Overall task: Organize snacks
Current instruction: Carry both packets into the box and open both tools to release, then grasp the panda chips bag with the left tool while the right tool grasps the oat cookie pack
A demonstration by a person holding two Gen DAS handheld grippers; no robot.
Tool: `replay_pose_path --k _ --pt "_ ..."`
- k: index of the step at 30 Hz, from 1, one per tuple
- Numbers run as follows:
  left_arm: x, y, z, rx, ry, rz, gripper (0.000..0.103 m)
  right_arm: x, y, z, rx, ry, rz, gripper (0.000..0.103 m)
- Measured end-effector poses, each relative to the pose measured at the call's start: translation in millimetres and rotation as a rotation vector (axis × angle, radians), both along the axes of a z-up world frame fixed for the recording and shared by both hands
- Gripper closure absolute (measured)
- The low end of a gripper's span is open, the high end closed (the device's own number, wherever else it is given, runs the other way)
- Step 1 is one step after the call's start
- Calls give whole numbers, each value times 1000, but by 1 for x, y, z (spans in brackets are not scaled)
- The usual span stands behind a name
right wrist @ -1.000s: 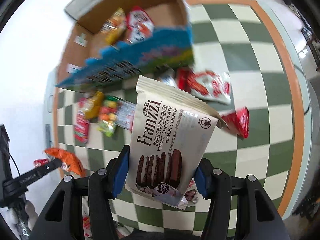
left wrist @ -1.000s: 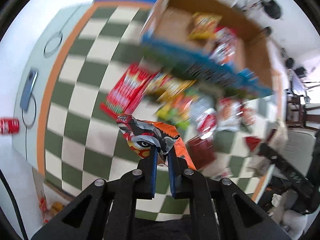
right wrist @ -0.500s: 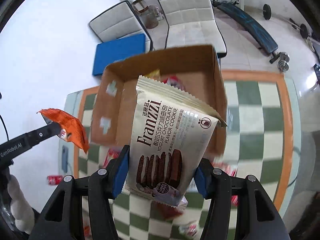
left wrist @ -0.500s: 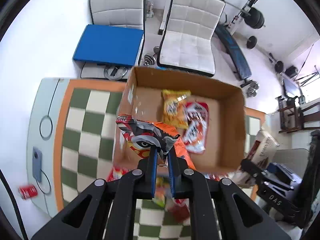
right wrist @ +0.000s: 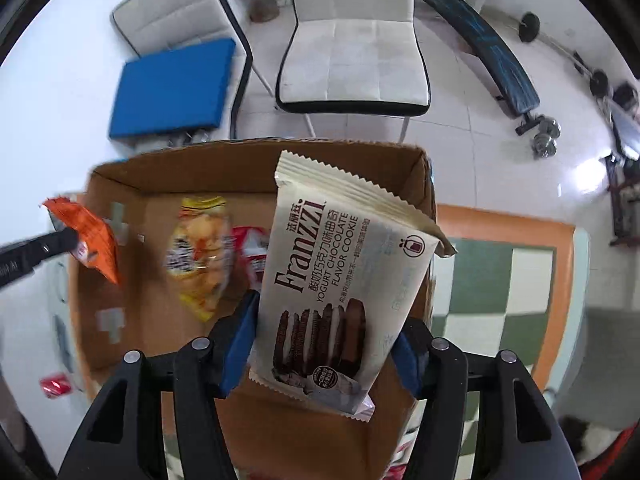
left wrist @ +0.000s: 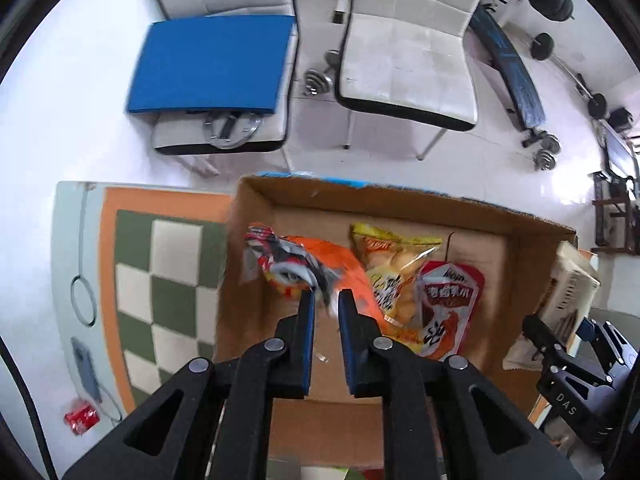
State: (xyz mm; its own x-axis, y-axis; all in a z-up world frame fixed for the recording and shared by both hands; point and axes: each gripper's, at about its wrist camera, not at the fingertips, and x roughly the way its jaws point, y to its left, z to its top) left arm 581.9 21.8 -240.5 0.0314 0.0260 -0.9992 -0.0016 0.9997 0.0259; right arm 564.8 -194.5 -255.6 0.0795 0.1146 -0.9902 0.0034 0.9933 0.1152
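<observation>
Two snacks hang over the cardboard box (left wrist: 400, 208). Left gripper (left wrist: 325, 312), slightly open, drops the orange bag (left wrist: 316, 260). Right gripper (right wrist: 326, 344) squeezes the Franzzi cookie pack (right wrist: 344, 280); lower it first.

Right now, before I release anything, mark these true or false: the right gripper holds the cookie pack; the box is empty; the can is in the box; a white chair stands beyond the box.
1. The right gripper holds the cookie pack. True.
2. The box is empty. False: a yellow bag and a red bag lie inside.
3. The can is in the box. False: it lies outside, off to the left.
4. A white chair stands beyond the box. True.
</observation>
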Motion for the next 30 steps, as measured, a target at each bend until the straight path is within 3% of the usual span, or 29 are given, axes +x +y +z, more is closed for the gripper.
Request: replay_pose_path --k 3,6,8,10,14,19,23,26,28,30 --pt "6 -1 -6 -8 10 -6 78 7 -2 -6 -14 6 -1 30" --pt "7 -1 -6 -19 1 -4 71 7 -4 -5 2 8 -20 29" --pt "6 -1 -3 -31 -10 0 58 7 -5 -2 22 12 -27 26" --pt "4 -1 1 -37 -25 3 54 5 -5 1 31 11 -31 23" --pt "-7 -3 16 -68 -59 8 53 -2 -3 11 56 -2 -39 22" --pt "-43 -19 48 -36 -168 -88 53 -23 0 32 102 -49 -47 18" --pt "-88 -26 70 -8 -266 -116 53 -62 11 57 126 -147 -1 15" --pt "-123 -21 79 -49 -339 -110 53 -98 19 69 136 -192 37 14" --pt "-145 -14 78 -69 -352 -97 53 -124 20 71 155 -194 39 14" --pt "-164 -6 68 -79 -310 -73 53 -152 19 68 166 -188 30 14"
